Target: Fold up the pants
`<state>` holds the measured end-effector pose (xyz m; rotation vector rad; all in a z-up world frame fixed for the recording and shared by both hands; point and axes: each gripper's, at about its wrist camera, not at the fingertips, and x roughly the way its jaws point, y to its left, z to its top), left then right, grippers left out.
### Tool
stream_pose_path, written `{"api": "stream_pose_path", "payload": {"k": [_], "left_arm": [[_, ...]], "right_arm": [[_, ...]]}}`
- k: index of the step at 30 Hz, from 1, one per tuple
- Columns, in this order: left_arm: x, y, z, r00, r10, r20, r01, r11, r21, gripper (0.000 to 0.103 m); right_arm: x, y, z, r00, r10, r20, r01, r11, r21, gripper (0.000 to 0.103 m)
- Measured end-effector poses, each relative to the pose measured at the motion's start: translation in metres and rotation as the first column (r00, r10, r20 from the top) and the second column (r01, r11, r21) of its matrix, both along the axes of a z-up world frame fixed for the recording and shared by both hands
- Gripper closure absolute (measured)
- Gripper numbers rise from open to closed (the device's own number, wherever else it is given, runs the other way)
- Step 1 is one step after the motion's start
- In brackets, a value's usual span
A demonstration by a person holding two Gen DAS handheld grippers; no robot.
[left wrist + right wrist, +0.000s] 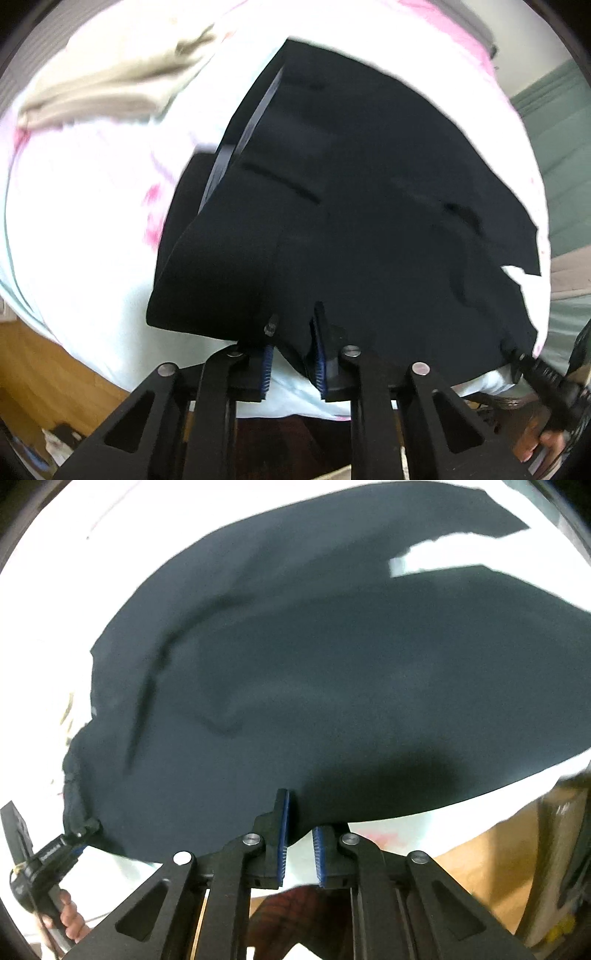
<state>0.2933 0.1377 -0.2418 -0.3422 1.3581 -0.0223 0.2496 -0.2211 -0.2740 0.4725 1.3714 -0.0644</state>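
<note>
Black pants (351,192) lie spread on a white sheet with pink marks (92,221). At their near edge my left gripper (293,347) is shut on a fold of the dark cloth, which sits between the blue pads (266,365). In the right wrist view the pants (332,672) fill the middle. There my right gripper (300,821) is shut on the near hem. My left gripper (83,830) shows at the lower left, pinching the gathered waistband corner. My right gripper (519,360) shows at the far right of the left wrist view, clamped on the edge.
A folded beige cloth (110,81) lies on the sheet at the far left. Wooden floor (44,369) shows below the sheet's edge, and a green-grey surface (561,129) is at the right. A brown box (498,867) stands near the sheet. A person's hand (70,919) holds the left handle.
</note>
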Motion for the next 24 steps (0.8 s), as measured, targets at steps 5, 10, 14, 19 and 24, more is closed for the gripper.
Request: {"api": "stream_pose_path", "payload": {"k": [5, 10, 14, 19, 24], "left_arm": [[0.018, -0.014, 0.061, 0.991, 0.033, 0.133, -0.027, 0.999, -0.043, 0.086], [0.063, -0.029, 0.104, 0.962, 0.047, 0.267, -0.050, 0.999, 0.003, 0.087], [0.115, -0.033, 0.117, 0.942, 0.059, 0.329, -0.079, 0.996, 0.048, 0.090], [0.169, -0.046, 0.098, 0.942, 0.060, 0.331, -0.100, 0.989, 0.104, 0.092], [0.242, -0.023, 0.068, 0.954, 0.063, 0.292, -0.111, 0.982, 0.154, 0.093]], "right_arm": [[0.021, -0.016, 0.074, 0.986, -0.008, 0.165, 0.010, 1.000, -0.014, 0.093], [0.068, -0.037, 0.120, 0.959, 0.013, 0.284, -0.010, 1.000, -0.014, 0.094], [0.123, -0.042, 0.128, 0.949, 0.045, 0.313, -0.039, 0.999, -0.027, 0.094], [0.190, -0.045, 0.117, 0.953, 0.087, 0.290, -0.083, 0.996, -0.027, 0.094], [0.255, -0.037, 0.096, 0.958, 0.147, 0.248, -0.144, 0.989, -0.031, 0.094]]}}
